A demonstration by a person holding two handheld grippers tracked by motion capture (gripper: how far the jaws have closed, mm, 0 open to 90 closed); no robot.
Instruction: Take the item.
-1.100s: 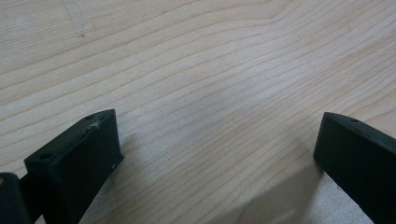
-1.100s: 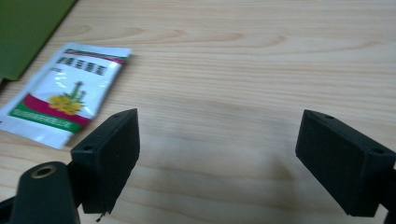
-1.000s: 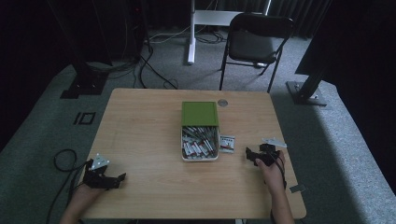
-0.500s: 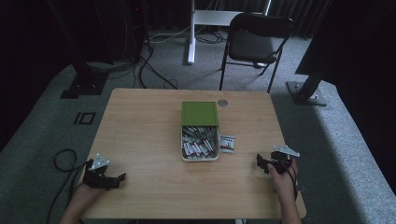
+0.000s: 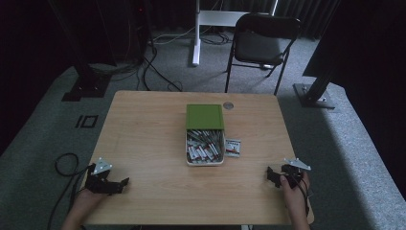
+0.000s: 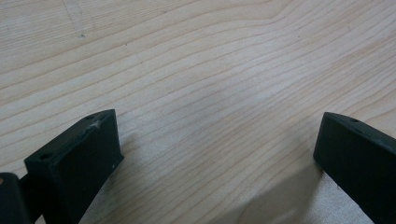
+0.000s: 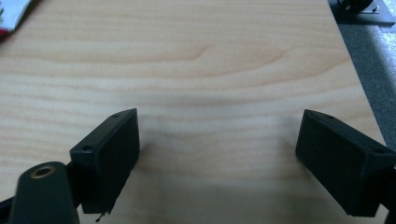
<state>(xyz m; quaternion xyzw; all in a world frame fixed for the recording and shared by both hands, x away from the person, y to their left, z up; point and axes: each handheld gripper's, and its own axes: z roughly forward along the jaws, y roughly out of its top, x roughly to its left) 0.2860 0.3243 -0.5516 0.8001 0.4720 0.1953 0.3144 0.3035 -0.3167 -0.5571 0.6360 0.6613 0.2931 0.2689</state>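
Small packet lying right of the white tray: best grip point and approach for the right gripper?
The small packet lies flat, close beside the white tray. Probably approach from its free right side with the open right gripper, low, jaws pinching the right edge; the tray blocks the left.

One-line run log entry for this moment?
left gripper: open, empty | right gripper: open, empty | packet: beside box

A black folding chair (image 5: 261, 45) stands on grey carpet (image 5: 335, 139) beyond the wooden table (image 5: 143, 143) — just beside it a white stand leg (image 5: 196, 33). Black cables (image 5: 158, 62) trail across the floor at left, near a dark stand base (image 5: 86, 88).
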